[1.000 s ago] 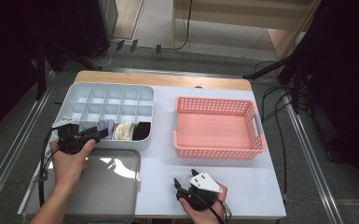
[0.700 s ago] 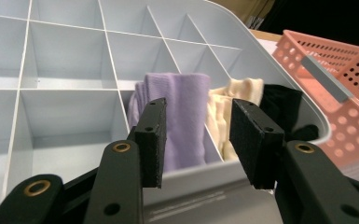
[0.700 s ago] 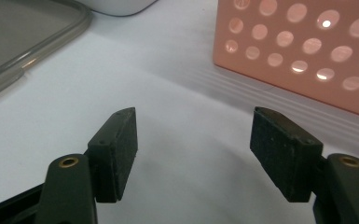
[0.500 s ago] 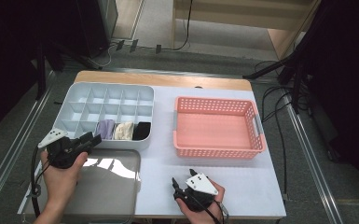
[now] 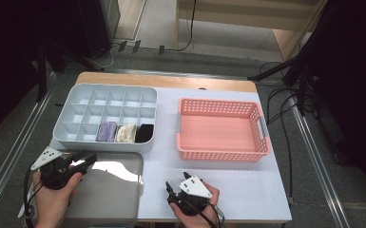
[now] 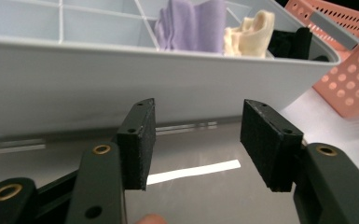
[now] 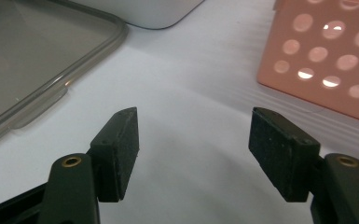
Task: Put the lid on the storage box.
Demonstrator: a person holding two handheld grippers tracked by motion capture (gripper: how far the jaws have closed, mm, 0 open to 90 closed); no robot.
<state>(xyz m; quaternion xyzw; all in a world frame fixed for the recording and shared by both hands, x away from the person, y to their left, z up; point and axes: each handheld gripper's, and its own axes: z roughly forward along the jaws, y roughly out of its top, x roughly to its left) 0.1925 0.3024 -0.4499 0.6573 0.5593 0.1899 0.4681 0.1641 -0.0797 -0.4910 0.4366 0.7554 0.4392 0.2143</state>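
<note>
A: While the right gripper (image 5: 172, 191) hovers over the white surface (image 5: 228, 180) with jaws spread and empty, where's the left gripper (image 5: 89, 157)?

B: Over the clear flat plastic lid (image 5: 109, 190), jaws apart after just opening, nothing between them, near the grey compartmented plastic tray (image 5: 76, 137). Its front row holds a folded purple cloth (image 5: 107, 131).

floor (image 5: 161, 57): grey, cables | wooden furniture (image 5: 247, 19) behind | sides dark | table (image 5: 247, 190) white
</note>
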